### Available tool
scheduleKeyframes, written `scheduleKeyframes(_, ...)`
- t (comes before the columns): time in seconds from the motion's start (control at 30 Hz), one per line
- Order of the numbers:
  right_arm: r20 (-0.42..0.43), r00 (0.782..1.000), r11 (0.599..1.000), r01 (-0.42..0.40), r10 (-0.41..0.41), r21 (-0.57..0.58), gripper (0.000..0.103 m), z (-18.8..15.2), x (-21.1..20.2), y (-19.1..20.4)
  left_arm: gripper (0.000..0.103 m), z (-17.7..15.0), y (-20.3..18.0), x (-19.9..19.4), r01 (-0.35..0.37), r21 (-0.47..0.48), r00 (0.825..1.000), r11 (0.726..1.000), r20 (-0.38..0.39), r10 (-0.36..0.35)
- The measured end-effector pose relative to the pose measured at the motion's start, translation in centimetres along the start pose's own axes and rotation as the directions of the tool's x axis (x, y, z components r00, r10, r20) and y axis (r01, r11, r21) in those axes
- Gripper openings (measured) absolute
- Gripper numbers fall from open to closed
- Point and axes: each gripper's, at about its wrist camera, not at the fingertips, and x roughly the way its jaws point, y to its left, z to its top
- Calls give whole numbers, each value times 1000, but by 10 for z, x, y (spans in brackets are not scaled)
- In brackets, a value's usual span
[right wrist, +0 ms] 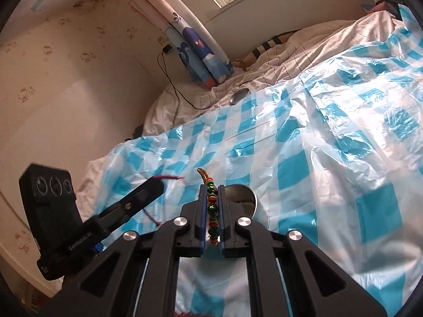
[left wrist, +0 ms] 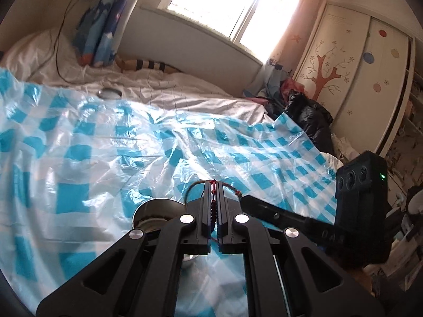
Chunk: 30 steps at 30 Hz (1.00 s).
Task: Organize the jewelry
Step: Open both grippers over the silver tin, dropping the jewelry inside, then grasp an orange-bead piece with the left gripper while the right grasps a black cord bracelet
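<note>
Two grippers hang over a bed draped in a blue-and-white checked plastic sheet point(left wrist: 111, 142); a round metal tin point(right wrist: 244, 194) sits just beyond and below both jaws; the left gripper point(left wrist: 214, 185) is clenched on a red beaded bracelet point(left wrist: 213, 208); the right gripper point(right wrist: 211, 188) pinches a green, orange and red braided bracelet point(right wrist: 211, 206).

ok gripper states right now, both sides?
Left gripper: closed on the red beaded bracelet.
Right gripper: closed on the multicolor braided bracelet.
</note>
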Motion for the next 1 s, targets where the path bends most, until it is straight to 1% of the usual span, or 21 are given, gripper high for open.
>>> scheduleKeyframes(0.03,-12,1000,1000,8,-8,1,8,1,9,-2,3,0,5,10,-7,-15,1000,1000,-21,6)
scheduleKeyframes(0.1,-47,998,1000,31,-31,-4,8,0,26,-3,4,-3,14,27,-39,-36,995,999,-95,36)
scheduleKeyframes(0.13,-89,995,999,44,-45,-14,9,-1,39,-4,5,-7,20,34,-71,-47,989,996,-134,64)
scheduleKeyframes(0.17,-116,992,999,51,-53,-20,9,-3,49,-3,9,-8,24,36,-95,-52,985,994,-150,87)
scheduleKeyframes(0.2,-122,991,998,56,-58,-21,9,-5,51,-4,14,-9,26,37,-113,-54,982,992,-156,103)
scheduleKeyframes(0.23,-127,990,998,62,-64,-21,15,-7,52,-5,18,-9,27,34,-131,-53,981,990,-151,121)
scheduleKeyframes(0.27,-126,990,998,60,-62,-15,21,-8,50,-6,29,-9,28,29,-140,-51,981,989,-140,132)
scheduleKeyframes(0.3,-109,992,998,59,-60,-7,33,-7,46,-7,39,-9,29,26,-146,-51,982,988,-129,138)
scheduleKeyframes(0.33,-90,994,998,59,-59,1,36,-6,40,-8,42,-8,29,20,-151,-51,983,987,-112,145)
scheduleKeyframes(0.4,-68,997,999,46,-45,21,36,-4,28,-11,44,-7,31,12,-158,-54,983,986,-106,152)
scheduleKeyframes(0.47,-57,997,998,51,-49,38,39,-3,21,-13,44,-9,33,4,-166,-61,980,984,-121,157)
scheduleKeyframes(0.53,-57,997,997,64,-61,52,51,-5,15,-17,44,-13,34,-3,-175,-49,974,983,-155,166)
scheduleKeyframes(0.57,-59,996,996,68,-64,55,52,-4,15,-17,44,-15,33,-6,-176,-37,971,984,-173,168)
scheduleKeyframes(0.67,-62,996,996,70,-67,51,60,-3,12,-15,45,-25,26,-25,-163,13,963,986,-215,162)
scheduleKeyframes(0.7,-57,995,996,79,-77,40,66,-3,10,-13,46,-30,23,-34,-154,26,961,988,-229,156)
scheduleKeyframes(0.73,-47,994,995,95,-95,15,68,-4,7,-9,46,-36,21,-41,-148,27,961,989,-233,150)
scheduleKeyframes(0.77,-43,993,994,111,-111,-14,69,-7,2,-4,48,-41,19,-50,-134,20,962,991,-236,135)
scheduleKeyframes(0.83,-36,989,989,140,-142,-50,78,-21,-13,2,52,-54,16,-69,-109,-27,968,994,-230,100)
scheduleKeyframes(0.9,-24,987,986,159,-160,-57,82,-44,-37,4,57,-73,18,-83,-65,-112,971,992,-237,36)
scheduleKeyframes(0.93,-20,986,985,164,-165,-49,82,-55,-47,5,57,-81,18,-85,-52,-128,968,990,-249,18)
scheduleKeyframes(1.0,-10,986,986,166,-167,-21,83,-79,-72,4,57,-96,17,-85,-51,-124,959,991,-283,14)
